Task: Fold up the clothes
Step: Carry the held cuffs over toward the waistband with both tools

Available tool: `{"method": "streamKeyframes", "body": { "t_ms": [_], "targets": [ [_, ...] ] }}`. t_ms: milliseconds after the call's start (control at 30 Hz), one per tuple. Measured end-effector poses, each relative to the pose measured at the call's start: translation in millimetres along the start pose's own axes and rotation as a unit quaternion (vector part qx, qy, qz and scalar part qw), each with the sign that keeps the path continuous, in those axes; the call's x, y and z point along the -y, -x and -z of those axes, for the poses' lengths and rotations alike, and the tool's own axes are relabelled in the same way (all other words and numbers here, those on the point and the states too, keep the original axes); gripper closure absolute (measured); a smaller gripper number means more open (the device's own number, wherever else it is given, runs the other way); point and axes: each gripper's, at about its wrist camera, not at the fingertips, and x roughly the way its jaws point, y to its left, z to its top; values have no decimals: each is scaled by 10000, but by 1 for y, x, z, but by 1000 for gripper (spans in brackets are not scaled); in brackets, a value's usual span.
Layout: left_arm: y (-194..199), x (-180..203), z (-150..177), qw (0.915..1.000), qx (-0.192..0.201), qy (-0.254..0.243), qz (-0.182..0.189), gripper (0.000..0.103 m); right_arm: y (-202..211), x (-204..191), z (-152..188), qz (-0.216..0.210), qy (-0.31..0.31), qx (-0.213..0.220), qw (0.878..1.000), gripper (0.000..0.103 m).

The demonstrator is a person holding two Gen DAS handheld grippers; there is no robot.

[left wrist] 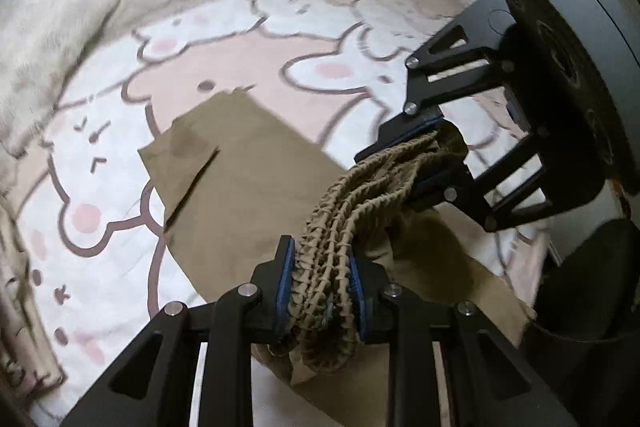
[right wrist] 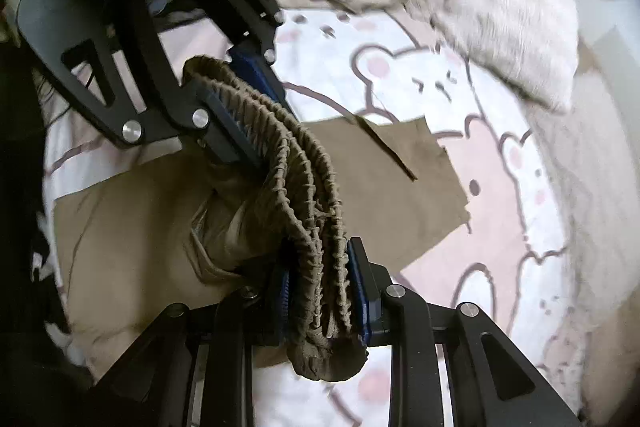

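Both grippers grip the khaki trousers (left wrist: 256, 187) by the bunched elastic waistband (left wrist: 340, 227): left gripper (left wrist: 322, 291) at bottom centre, right gripper (left wrist: 424, 163) at right, jaws narrow around it. The legs trail over the bear-print bedsheet (left wrist: 100, 155) mid-frame

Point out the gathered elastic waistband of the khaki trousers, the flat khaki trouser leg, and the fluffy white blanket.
gathered elastic waistband (left wrist: 344, 223): left wrist view, ribbed stretch between the two tools.
flat khaki trouser leg (right wrist: 400, 163): right wrist view, hem end lying on the bedsheet.
fluffy white blanket (left wrist: 48, 39): left wrist view, its furry top.
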Motion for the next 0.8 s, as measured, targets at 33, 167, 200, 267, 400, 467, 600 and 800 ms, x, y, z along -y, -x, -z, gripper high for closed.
{"method": "streamKeyframes", "body": {
  "t_ms": [33,167,200,267,400,467,600,800],
  "targets": [
    [-12,-10,-3,10000,-69,68,17,77,-14,10,-1,-77,-24,-32,10000,78],
    [-47,-41,-10,9994,-249,228,88,75,-58,40,-8,-319,-95,-129,9994,78],
    [-51,-47,-11,9991,-267,305,144,72,-66,47,-10,-357,-126,-123,9992,77],
    [-60,-64,-12,9975,-317,548,316,61,-78,51,-8,-372,-191,-56,9991,77],
    [-63,-96,-7,9907,-183,1098,782,35,-76,40,4,-66,23,301,9995,77],
    [-65,-104,-2,9833,-265,1304,1242,33,-78,35,10,165,162,519,9984,78],
    [-79,-108,-7,9805,-377,1294,1429,15,-79,19,16,507,407,670,9956,77],
    [-90,-118,-28,9836,-231,1153,1366,12,-87,31,17,635,254,628,9957,77]
  ]
}}
